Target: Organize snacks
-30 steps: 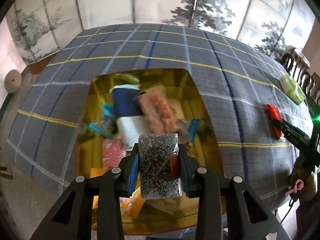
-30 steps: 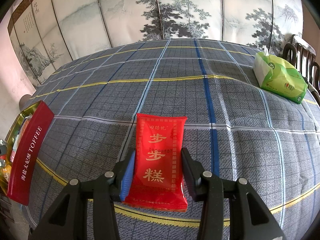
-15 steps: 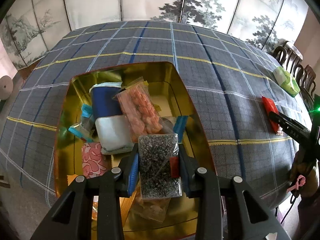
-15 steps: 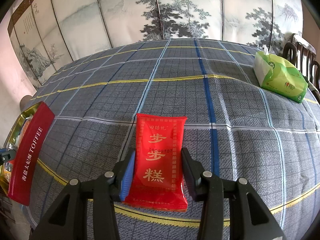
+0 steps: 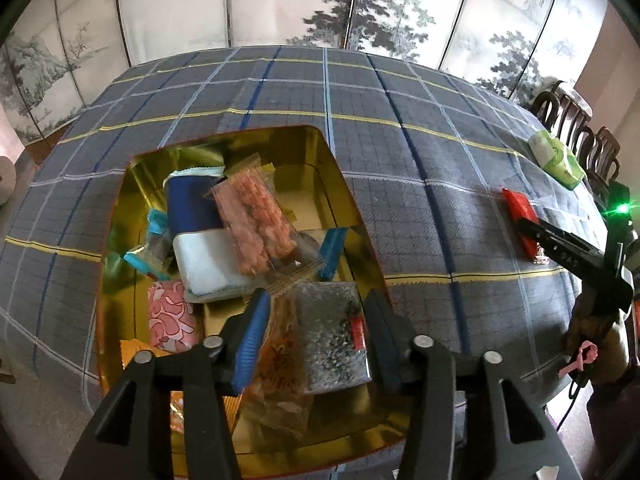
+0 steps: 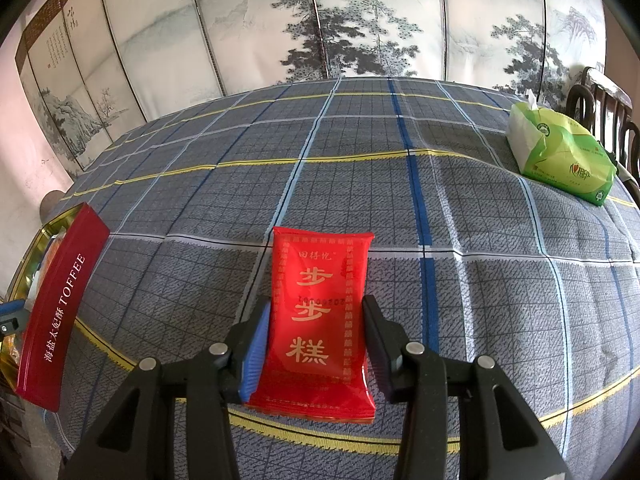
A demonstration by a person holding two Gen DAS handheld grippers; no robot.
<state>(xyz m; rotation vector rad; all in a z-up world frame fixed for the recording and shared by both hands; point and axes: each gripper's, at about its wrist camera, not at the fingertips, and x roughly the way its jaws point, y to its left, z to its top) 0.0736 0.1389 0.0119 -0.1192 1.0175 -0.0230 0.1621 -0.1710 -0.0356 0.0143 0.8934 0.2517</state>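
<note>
A grey plaid tablecloth (image 5: pixel 420 184) fills both views, with a painted folding screen (image 6: pixel 360 20) across the top of the frames. In the left wrist view, a gold tin (image 5: pixel 320 160) sits left of centre, crowded with snack packets, among them a blue-and-white pack (image 5: pixel 196 236) and a clear bag of pink snacks (image 5: pixel 256 224). A green tissue pack (image 6: pixel 560 156) lies at the upper right of the right wrist view, and the tin's red side, lettered TOFFEE (image 6: pixel 60 304), stands at the left edge. The left gripper (image 5: pixel 316 336), low in its frame, is opening; a speckled grey packet (image 5: pixel 332 340) lies between its jaws over the tin, clear of the left pad. The right gripper (image 6: pixel 316 340) is narrowly closed on a red packet (image 6: pixel 320 312) resting on the cloth at lower centre.
</note>
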